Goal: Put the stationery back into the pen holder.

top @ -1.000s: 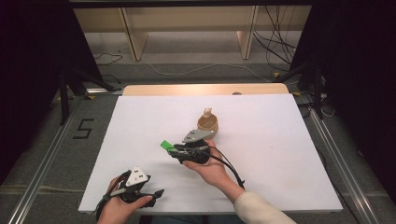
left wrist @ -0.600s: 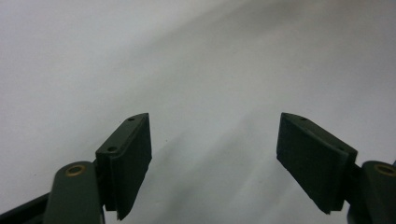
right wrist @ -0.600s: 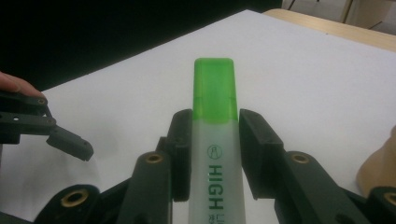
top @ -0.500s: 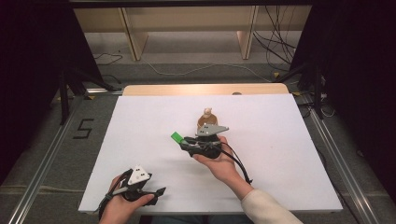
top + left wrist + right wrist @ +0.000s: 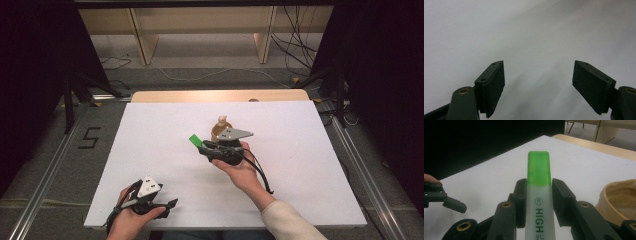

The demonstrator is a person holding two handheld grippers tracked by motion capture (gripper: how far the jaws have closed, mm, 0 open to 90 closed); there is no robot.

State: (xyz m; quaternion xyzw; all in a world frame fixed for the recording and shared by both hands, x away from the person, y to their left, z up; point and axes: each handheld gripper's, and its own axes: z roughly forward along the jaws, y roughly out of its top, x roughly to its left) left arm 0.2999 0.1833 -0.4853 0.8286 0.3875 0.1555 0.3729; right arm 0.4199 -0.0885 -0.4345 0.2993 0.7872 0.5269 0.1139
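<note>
A green highlighter (image 5: 539,195) with "HIGH" printed on its pale barrel is clamped between the jaws of my right gripper (image 5: 539,202), its green cap (image 5: 195,140) pointing left in the high view. That gripper (image 5: 212,149) hangs over the middle of the white table (image 5: 150,150), just in front of a tan holder (image 5: 220,126); the holder's rim (image 5: 619,195) is at the right in the right gripper view. My left gripper (image 5: 167,205) rests near the table's front left edge, its jaws (image 5: 539,85) wide apart over bare white surface with nothing between them.
Beyond the white sheet a wooden table edge (image 5: 215,95) runs across the back. Metal rails (image 5: 360,175) flank the table, and cables (image 5: 300,45) lie on the floor behind. A "5" mark (image 5: 89,138) sits on the floor at the left.
My right gripper has carried the highlighter up and to the right, close to the tan holder. The left gripper has stayed at the front left.
</note>
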